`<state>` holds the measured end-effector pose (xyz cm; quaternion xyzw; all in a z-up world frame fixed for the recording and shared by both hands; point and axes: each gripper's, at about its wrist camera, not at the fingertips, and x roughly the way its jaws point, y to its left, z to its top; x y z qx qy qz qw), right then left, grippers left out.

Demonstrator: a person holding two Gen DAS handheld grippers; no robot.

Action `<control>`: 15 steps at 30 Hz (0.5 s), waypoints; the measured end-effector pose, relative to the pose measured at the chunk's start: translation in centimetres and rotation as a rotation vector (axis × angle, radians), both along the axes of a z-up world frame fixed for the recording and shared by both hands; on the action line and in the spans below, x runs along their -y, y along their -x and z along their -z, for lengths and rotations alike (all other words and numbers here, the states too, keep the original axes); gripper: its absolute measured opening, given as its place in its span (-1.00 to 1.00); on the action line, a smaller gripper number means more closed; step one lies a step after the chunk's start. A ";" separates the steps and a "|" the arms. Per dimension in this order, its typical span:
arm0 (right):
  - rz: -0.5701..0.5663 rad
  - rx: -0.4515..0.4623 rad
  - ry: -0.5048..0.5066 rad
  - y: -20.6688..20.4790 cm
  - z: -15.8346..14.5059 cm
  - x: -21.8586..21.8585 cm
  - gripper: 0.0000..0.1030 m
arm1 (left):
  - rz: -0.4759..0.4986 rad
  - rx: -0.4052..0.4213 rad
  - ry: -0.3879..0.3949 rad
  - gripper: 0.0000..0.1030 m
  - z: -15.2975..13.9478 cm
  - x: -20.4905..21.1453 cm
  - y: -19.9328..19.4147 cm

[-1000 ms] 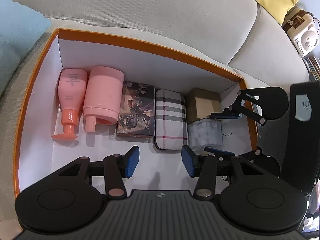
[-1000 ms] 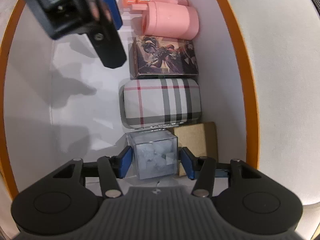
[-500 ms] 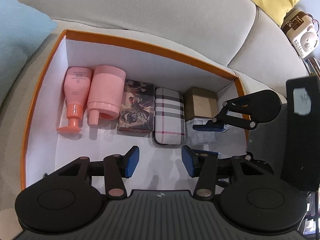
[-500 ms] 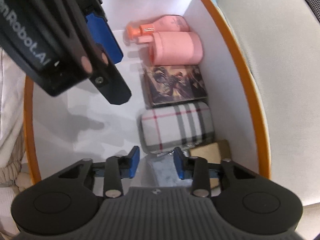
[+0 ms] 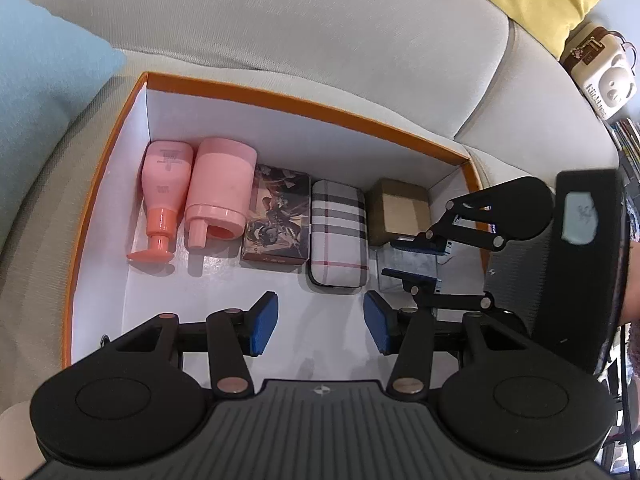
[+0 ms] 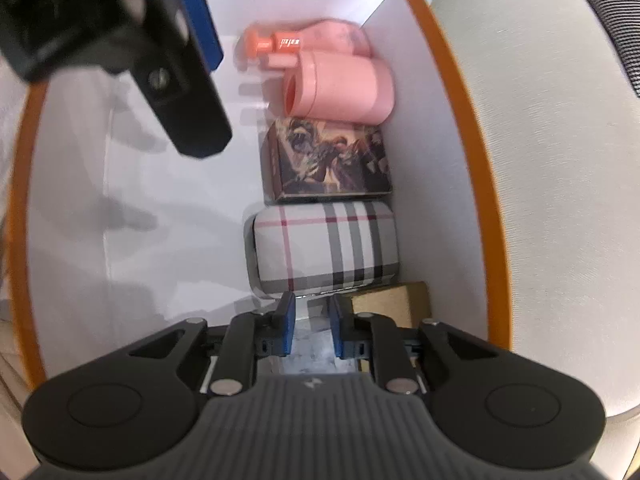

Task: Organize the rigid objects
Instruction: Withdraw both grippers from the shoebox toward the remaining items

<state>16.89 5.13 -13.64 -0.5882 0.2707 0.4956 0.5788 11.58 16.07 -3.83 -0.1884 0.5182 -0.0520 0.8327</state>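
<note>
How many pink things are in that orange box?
2. A pink pump bottle lies at the left end of the row in the box, and a pink cup lies on its side right beside it. Nothing seems hidden behind them.

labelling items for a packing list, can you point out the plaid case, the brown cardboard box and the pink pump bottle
plaid case [image 5: 338,236], left wrist view, middle of its top face
brown cardboard box [image 5: 402,212], left wrist view, its tan top panel
pink pump bottle [image 5: 166,178], left wrist view, its body
</note>
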 end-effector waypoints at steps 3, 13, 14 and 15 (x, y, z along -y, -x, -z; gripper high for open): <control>0.034 -0.032 -0.042 0.1 -1.5 0.6 -0.61 | 0.010 0.022 -0.005 0.11 -0.8 0.6 0.5; 0.396 -0.101 -0.354 0.1 -8.5 6.6 -0.48 | 0.072 0.186 -0.008 0.11 -4.2 4.9 2.5; 0.439 -0.108 -0.392 0.1 -9.1 7.6 -0.48 | 0.079 0.202 -0.011 0.11 -4.5 5.4 2.7; 0.471 -0.113 -0.421 0.1 -9.5 8.4 -0.48 | 0.088 0.216 -0.018 0.11 -4.8 5.9 2.9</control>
